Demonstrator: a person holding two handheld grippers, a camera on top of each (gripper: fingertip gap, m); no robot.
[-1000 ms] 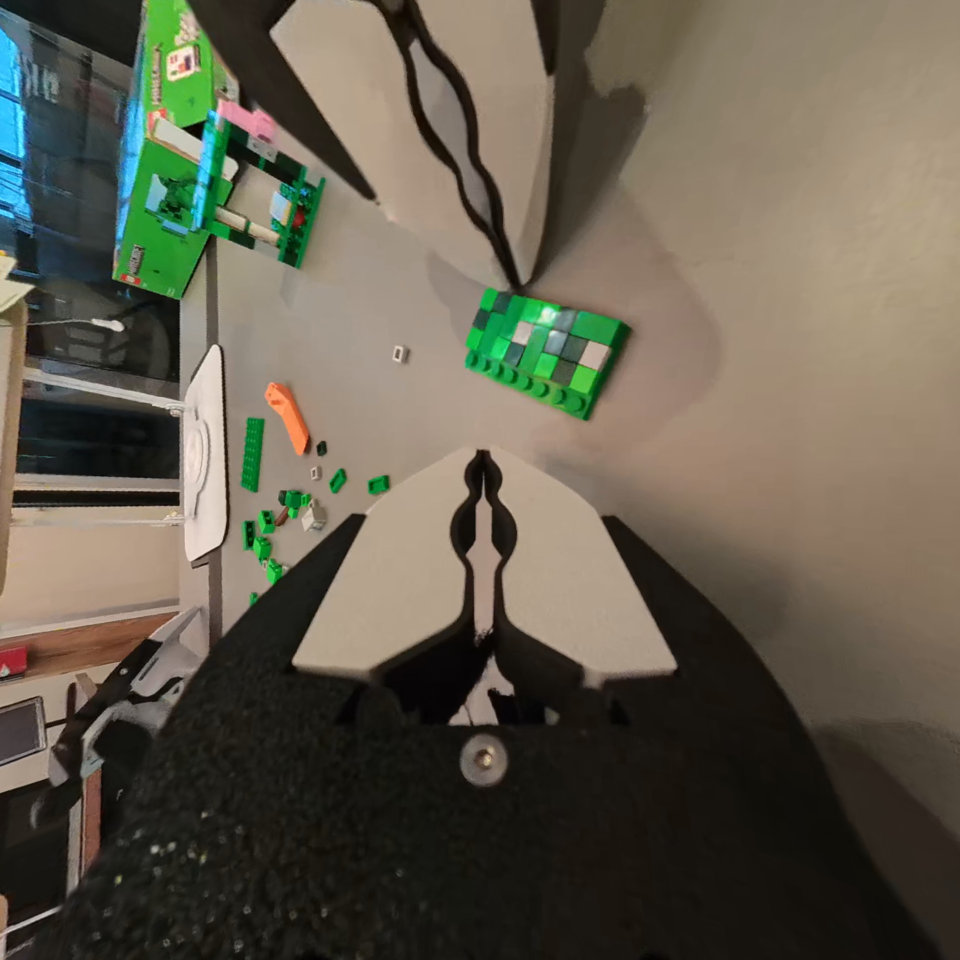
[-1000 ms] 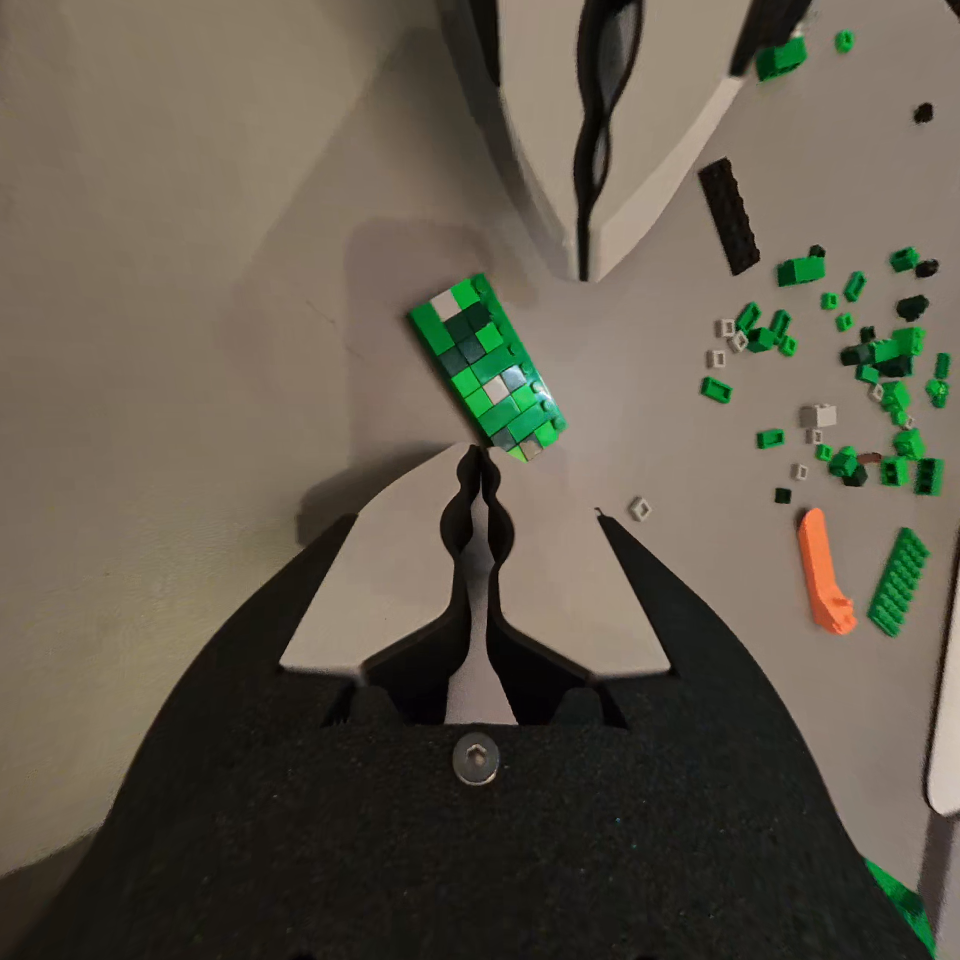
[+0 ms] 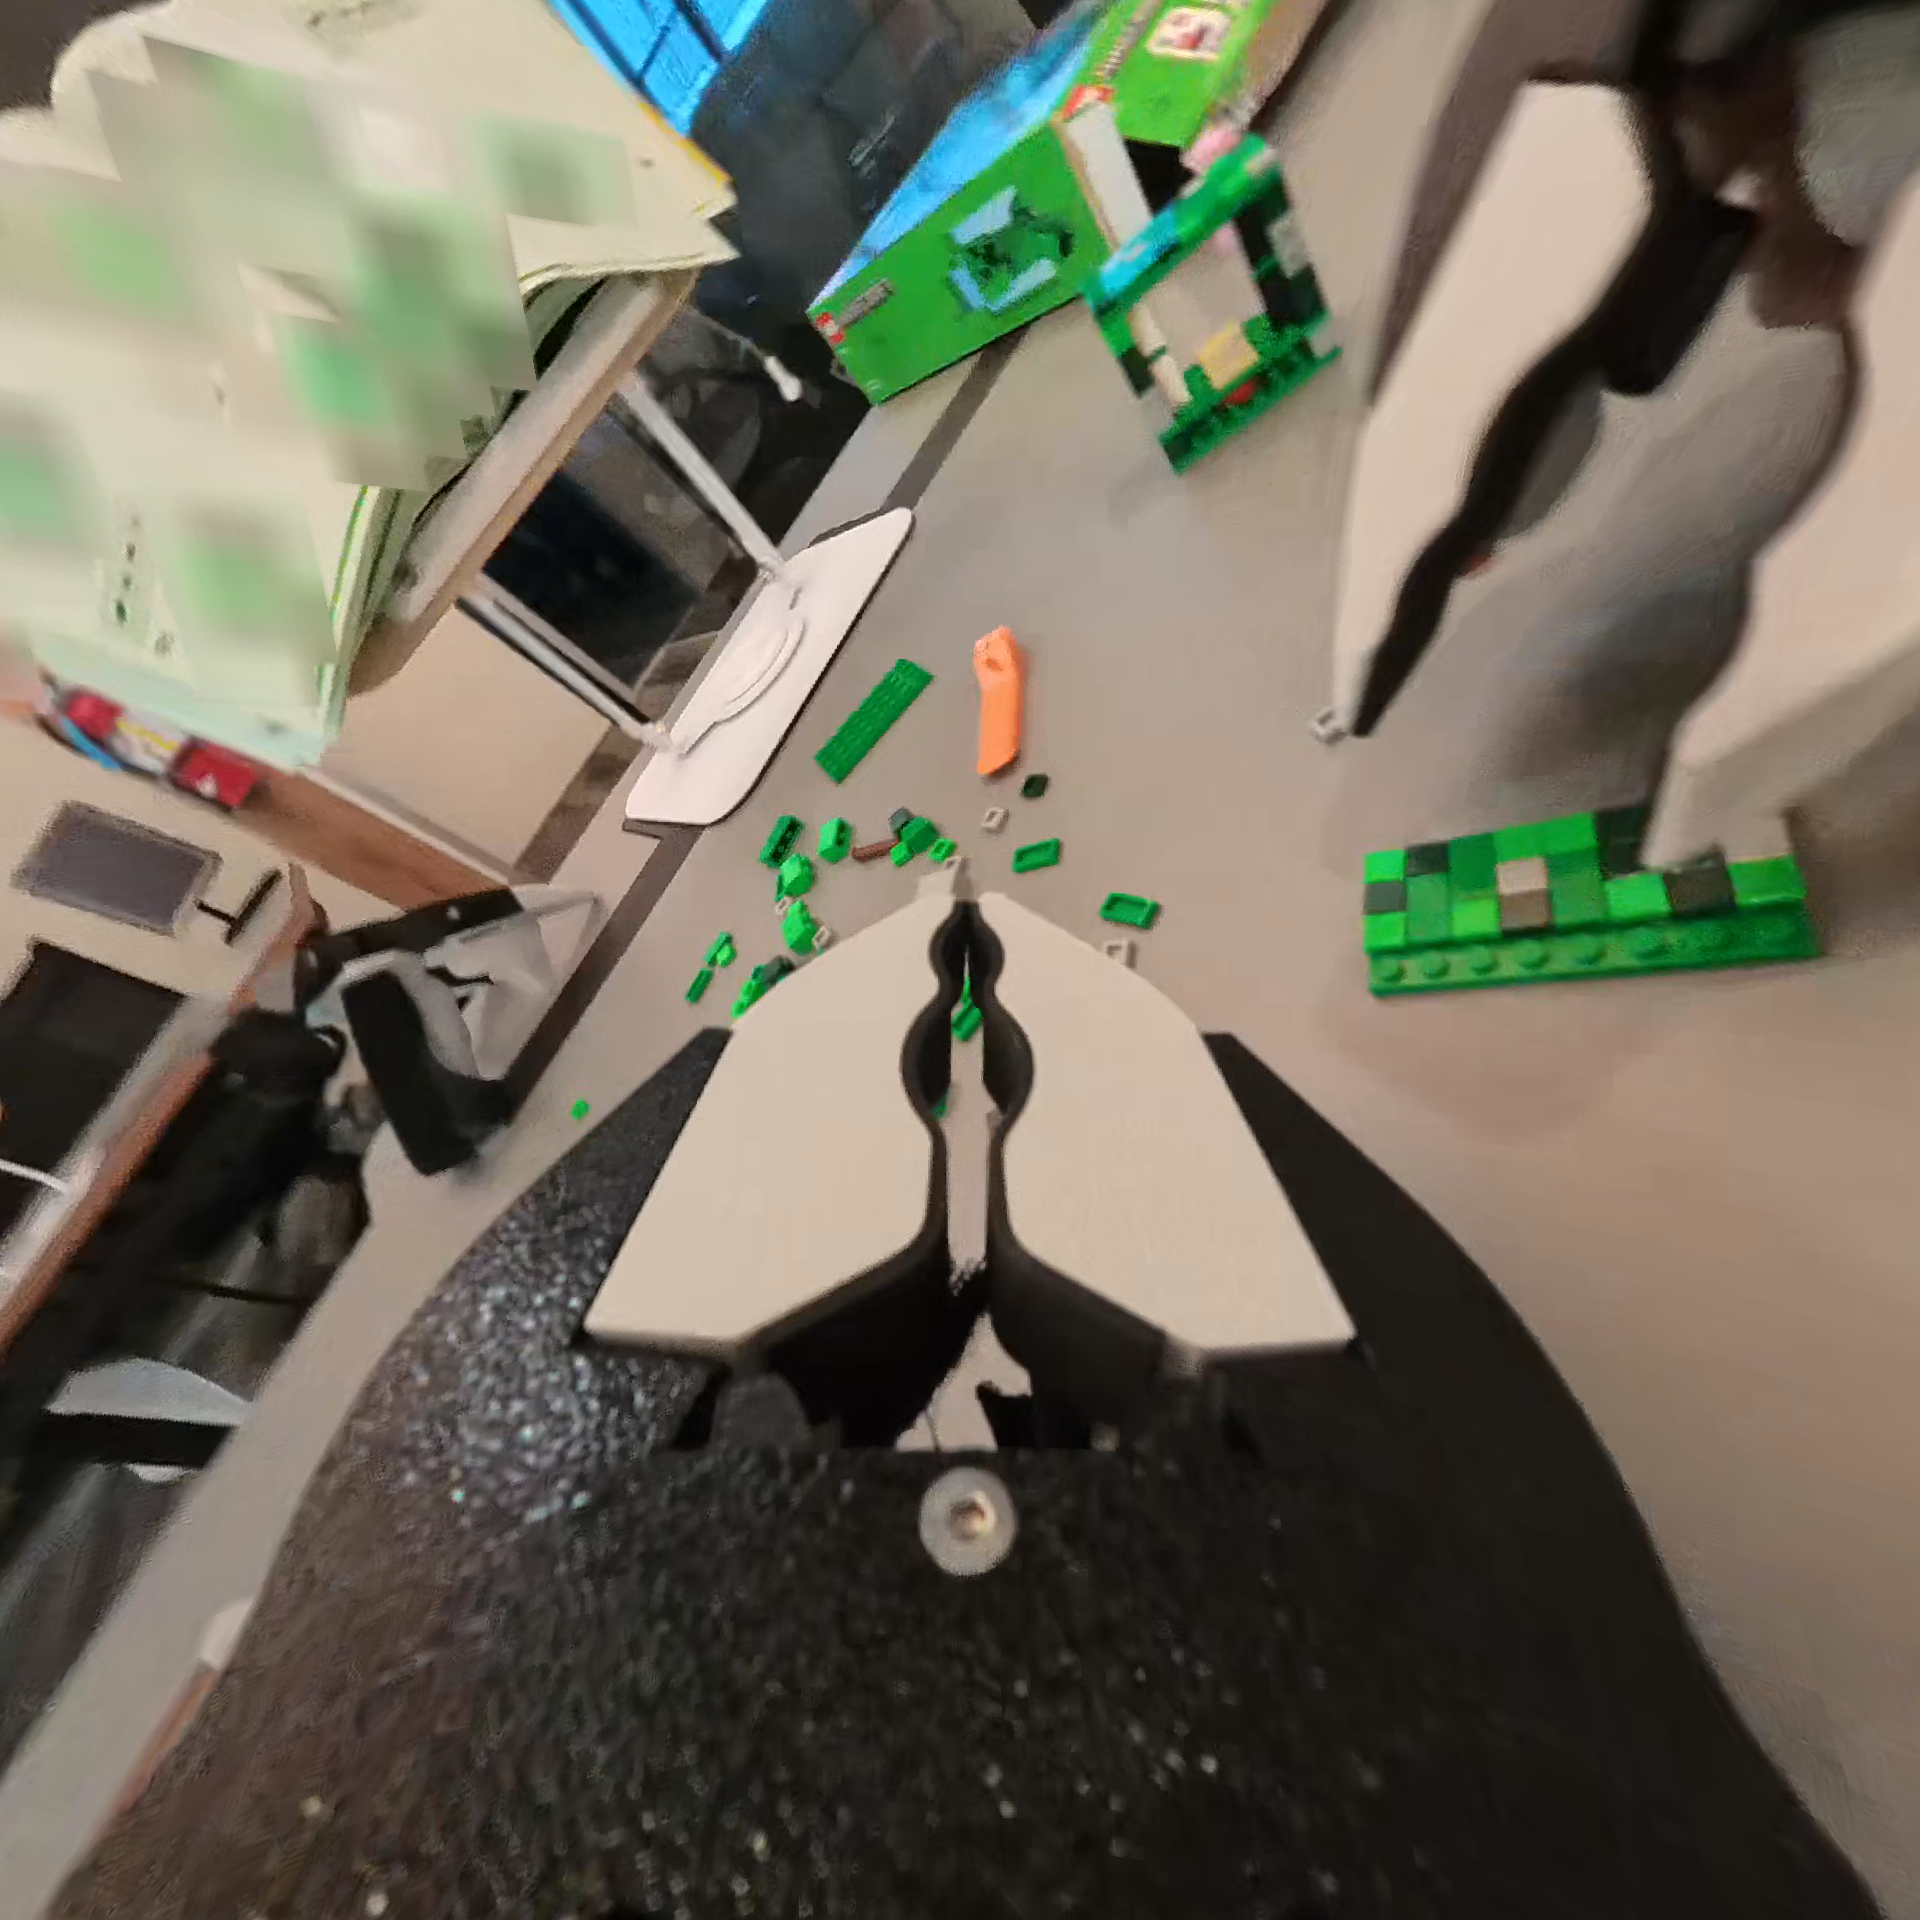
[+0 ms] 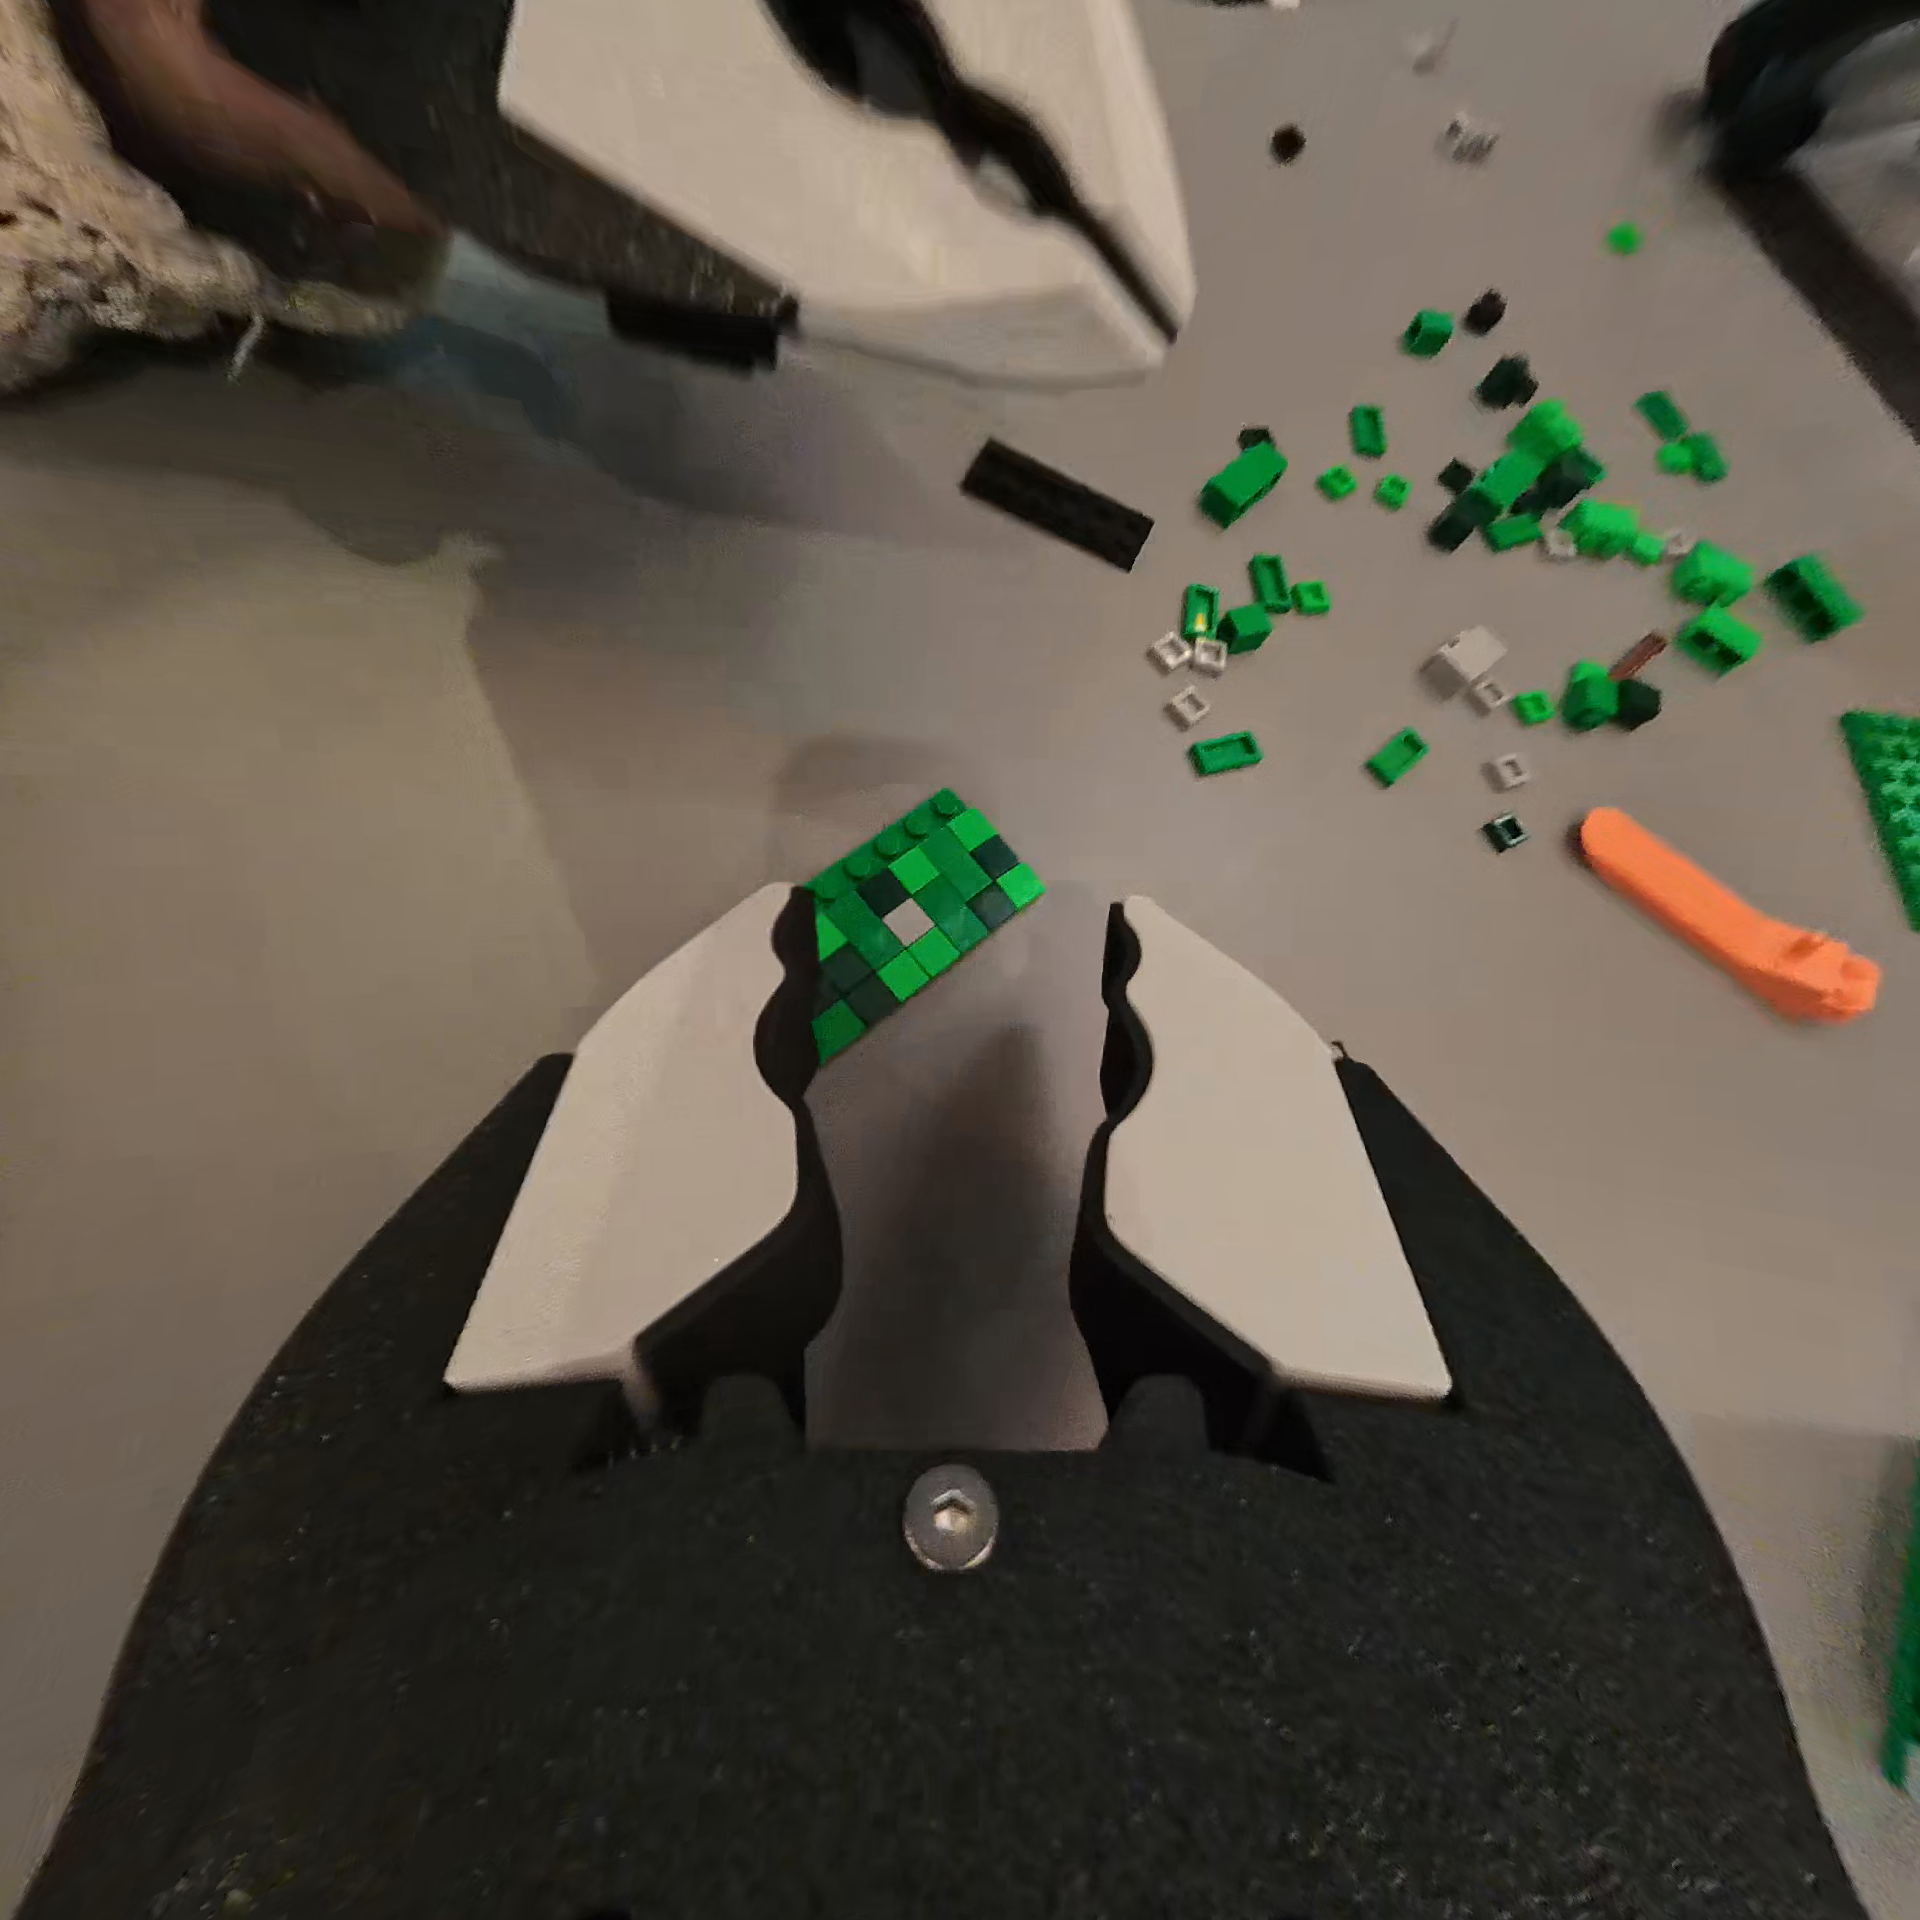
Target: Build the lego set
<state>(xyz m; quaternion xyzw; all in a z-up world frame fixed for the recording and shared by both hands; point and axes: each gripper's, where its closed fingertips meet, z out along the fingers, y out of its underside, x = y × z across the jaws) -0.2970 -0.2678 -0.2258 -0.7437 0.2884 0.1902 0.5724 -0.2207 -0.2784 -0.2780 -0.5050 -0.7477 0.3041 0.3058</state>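
A green plate tiled in mixed greens and grey (image 4: 935,904) lies flat on the grey table. My right gripper (image 4: 951,914) is open around its near end, and its left finger covers one corner. In the left wrist view the plate (image 3: 1579,914) is at the right, with my right gripper (image 3: 1532,779) over it, one finger resting on its top. My left gripper (image 3: 961,899) is shut, low over the table, pointing at the loose green pieces (image 3: 831,883). It also shows blurred at the top of the right wrist view (image 4: 1169,327).
Loose green, grey and dark pieces (image 4: 1538,520) are scattered at the right, with a black plate (image 4: 1055,504), an orange brick separator (image 4: 1725,914) and a green plate (image 3: 873,717). A white stand base (image 3: 769,675), the green box (image 3: 966,260) and a partial build (image 3: 1216,312) are farther back. There is about 9 cm between the tips of the two grippers. Between my left fingertips and the black plate (image 4: 1055,504) there is roughly 8 cm.
My right gripper has opened over the tiled plate. My left gripper has swung away from the plate toward the loose pieces and stayed shut. Both views are motion-blurred.
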